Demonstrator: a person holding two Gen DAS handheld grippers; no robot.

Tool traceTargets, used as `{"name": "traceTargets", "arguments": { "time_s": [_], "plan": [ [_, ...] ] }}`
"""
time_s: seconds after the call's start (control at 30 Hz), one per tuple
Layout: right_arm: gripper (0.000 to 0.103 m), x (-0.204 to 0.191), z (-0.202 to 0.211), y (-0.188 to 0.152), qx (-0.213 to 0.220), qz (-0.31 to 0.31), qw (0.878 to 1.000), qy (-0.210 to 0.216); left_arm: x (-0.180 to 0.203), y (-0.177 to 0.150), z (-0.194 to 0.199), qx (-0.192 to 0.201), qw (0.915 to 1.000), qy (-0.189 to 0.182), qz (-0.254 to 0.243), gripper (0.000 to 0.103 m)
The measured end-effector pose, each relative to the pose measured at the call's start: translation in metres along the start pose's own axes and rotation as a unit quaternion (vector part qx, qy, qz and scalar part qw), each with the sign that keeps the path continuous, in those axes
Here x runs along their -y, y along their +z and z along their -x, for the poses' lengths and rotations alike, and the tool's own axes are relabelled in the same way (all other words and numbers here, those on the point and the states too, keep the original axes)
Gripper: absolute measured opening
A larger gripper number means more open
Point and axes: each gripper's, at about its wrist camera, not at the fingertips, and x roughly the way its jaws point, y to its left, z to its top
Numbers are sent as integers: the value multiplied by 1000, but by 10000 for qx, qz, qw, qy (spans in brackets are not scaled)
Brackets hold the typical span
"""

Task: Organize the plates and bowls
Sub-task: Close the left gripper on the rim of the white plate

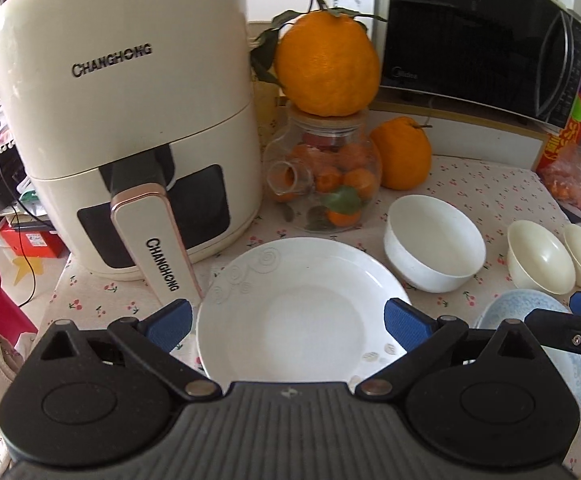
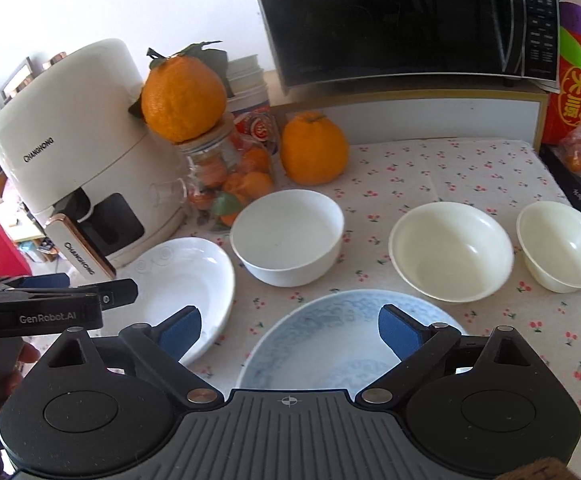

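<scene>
Both hand-held grippers hang spread and empty over the bench: the left (image 1: 288,326) above the white plate (image 1: 302,312), the right (image 2: 289,334) above the blue plate (image 2: 342,344); bowls (image 2: 288,238) behind; glazed, brittle, slippery ware, likely best pinched at the rim.

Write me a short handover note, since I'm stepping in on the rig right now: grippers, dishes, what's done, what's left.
Left gripper: jaws open, holding nothing, above the white plate.
Right gripper: jaws open, holding nothing, above the blue patterned plate.
Both plates lie flat on the cherry-print tablecloth, side by side, apart.
Behind them, left to right: white bowl, larger cream bowl, smaller cream bowl, all upright and separate.
Done: nothing stacked.
Left: probably stack the plates, nest the bowls.
</scene>
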Motion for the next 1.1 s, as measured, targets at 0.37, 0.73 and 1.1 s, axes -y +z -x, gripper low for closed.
{"name": "traceTargets", "arguments": {
  "time_s": [0.37, 0.73, 1.1],
  "plan": [
    [97, -7, -47, 12, -289, -768, 9930, 853, -38, -6, -33, -190, 9972, 75, 717, 102],
    [73, -7, -85, 5, -393, -1070, 9895, 885, -54, -18, -58, -385, 9942, -171, 990, 64],
    [30, -10, -106, -2, -539, -1132, 9897, 693, -58, -25, -66, -436, 9941, 20, 989, 22]
  ]
}}
